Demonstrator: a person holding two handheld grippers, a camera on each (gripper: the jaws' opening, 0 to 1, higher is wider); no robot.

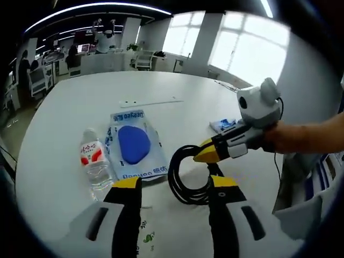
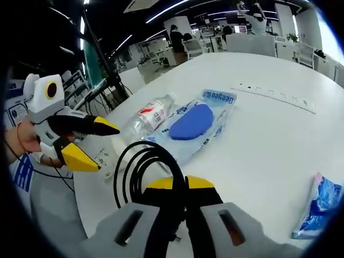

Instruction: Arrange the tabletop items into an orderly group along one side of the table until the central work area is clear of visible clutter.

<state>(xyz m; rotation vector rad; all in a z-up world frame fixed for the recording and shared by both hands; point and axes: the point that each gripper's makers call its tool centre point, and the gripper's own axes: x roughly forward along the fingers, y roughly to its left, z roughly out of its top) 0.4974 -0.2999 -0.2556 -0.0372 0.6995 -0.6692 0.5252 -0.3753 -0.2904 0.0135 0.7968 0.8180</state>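
Cable coil (image 1: 188, 174), black and looped, lay on the white tabletop (image 1: 75, 102) just ahead of both tools. In the right gripper view the right hand-held gripper (image 2: 185, 185) had its yellow-tipped jaws pressed together on the near arc of the coil (image 2: 141, 172), the loops spreading toward 11 o'clock from the tips. In the left gripper view the same tool (image 1: 207, 152) came in from 3 o'clock with the coil beneath its tips. Left hand-held gripper (image 1: 174, 185) stood wide, holding nothing, the coil at roughly 1 o'clock between and ahead of its jaws. Blue pouch (image 1: 135, 145) lay at 11 o'clock, long axis running away from the camera; water bottle (image 1: 95, 161) lay just beside it at 10 o'clock, roughly parallel. Small blue packet (image 1: 224, 126) sat well apart at 1 o'clock. Judgement: right arm owned the coil; left was nearer pouch and bottle.
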